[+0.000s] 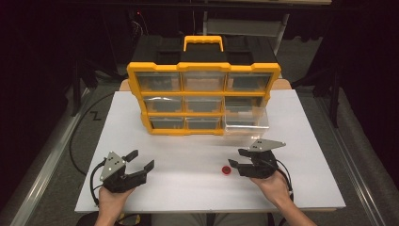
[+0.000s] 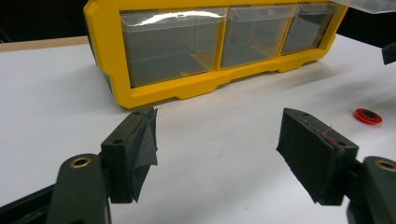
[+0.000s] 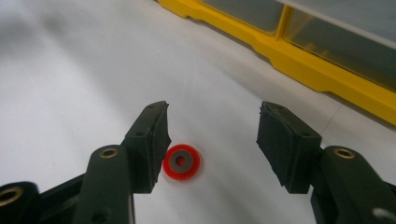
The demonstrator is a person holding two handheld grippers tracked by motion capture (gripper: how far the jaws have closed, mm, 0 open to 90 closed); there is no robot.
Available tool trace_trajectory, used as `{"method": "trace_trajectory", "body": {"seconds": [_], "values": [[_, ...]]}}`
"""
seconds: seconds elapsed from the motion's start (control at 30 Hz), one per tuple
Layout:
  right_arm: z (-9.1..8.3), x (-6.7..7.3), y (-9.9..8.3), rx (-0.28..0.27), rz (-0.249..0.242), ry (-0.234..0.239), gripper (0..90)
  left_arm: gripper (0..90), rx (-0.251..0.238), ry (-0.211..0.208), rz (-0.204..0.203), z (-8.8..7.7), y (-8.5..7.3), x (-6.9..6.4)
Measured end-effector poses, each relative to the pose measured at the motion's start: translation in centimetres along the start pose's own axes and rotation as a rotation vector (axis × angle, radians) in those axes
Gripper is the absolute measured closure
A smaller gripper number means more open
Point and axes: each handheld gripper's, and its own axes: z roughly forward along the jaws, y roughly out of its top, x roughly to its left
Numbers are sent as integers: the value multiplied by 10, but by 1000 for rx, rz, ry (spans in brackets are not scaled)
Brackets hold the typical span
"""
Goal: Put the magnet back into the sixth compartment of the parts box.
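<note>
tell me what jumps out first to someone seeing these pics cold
The yellow organizer with clear drawers stands at the far middle of the white table, its bottom right drawer pulled out. Near the front lies a small red ring, just left of the right gripper, whose open jaws straddle it without pressing. The left gripper rests open at the front left, holding nothing.

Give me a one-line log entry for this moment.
right gripper: open, fingers astride red ring, no grip | left gripper: open, idle | organizer: bottom-right drawer out
</note>
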Motion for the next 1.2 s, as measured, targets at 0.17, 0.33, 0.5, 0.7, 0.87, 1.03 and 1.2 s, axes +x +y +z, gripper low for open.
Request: {"method": "trace_trajectory", "body": {"seconds": [0.17, 0.33, 0.5, 0.7, 0.87, 1.03, 1.2], "values": [[1, 0, 2, 39, -10, 1, 489, 283, 1, 0, 5, 0, 0, 0], [3, 2, 7, 95, -46, 11, 527, 281, 2, -1, 6, 0, 0, 0], [9, 4, 11, 156, -46, 28, 552, 281, 2, -2, 7, -1, 0, 0], [15, 4, 13, 216, -47, 52, 563, 280, 0, -8, 10, 0, 0, -1], [20, 8, 16, 264, -61, 53, 571, 279, -5, -6, 7, -1, 0, 0], [25, 12, 21, 310, -84, 51, 571, 279, 2, -12, 14, 0, 0, -1], [32, 13, 22, 349, -88, 54, 574, 275, 0, -12, 12, -1, 0, -1]]}}
